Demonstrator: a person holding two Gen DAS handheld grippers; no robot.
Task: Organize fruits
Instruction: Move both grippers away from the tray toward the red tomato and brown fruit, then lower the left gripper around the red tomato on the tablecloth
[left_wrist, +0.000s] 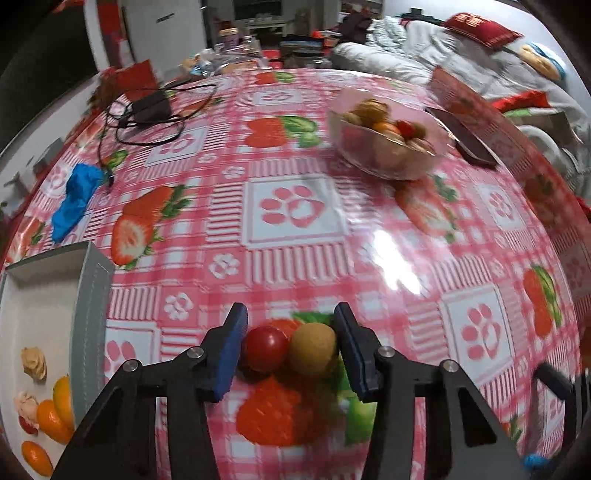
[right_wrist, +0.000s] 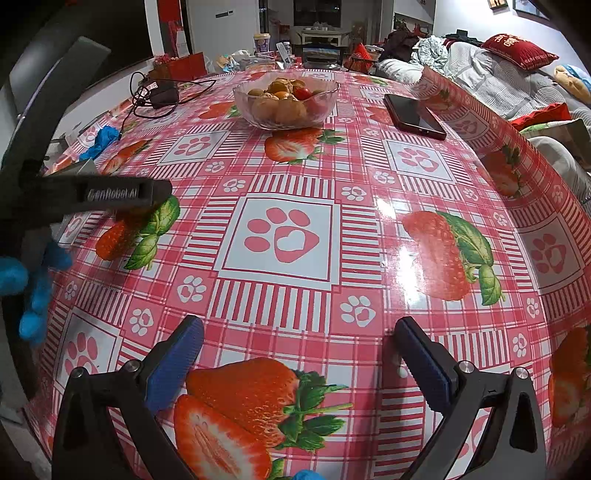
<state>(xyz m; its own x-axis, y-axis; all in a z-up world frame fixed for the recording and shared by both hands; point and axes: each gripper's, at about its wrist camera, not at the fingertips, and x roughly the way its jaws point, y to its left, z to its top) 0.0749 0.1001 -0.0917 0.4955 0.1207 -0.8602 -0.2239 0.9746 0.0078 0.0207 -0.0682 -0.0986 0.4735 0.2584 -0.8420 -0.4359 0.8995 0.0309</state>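
Left tool (left_wrist: 291, 347) had closed on two fruits, a tomato (left_wrist: 265, 348) and a longan (left_wrist: 313, 349). One could squirt out. Right tool (right_wrist: 300, 358) hung wide open, empty.

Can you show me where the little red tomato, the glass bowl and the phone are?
red tomato (left_wrist: 265, 348): left wrist view, middle of its skin.
glass bowl (right_wrist: 243, 96): right wrist view, left wall below the rim.
phone (right_wrist: 413, 115): right wrist view, middle of its dark screen.

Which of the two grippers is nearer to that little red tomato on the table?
Left. The left gripper has the red tomato between its fingers, beside a tan round fruit. The right gripper hovers open over bare tablecloth, no tomato near it.
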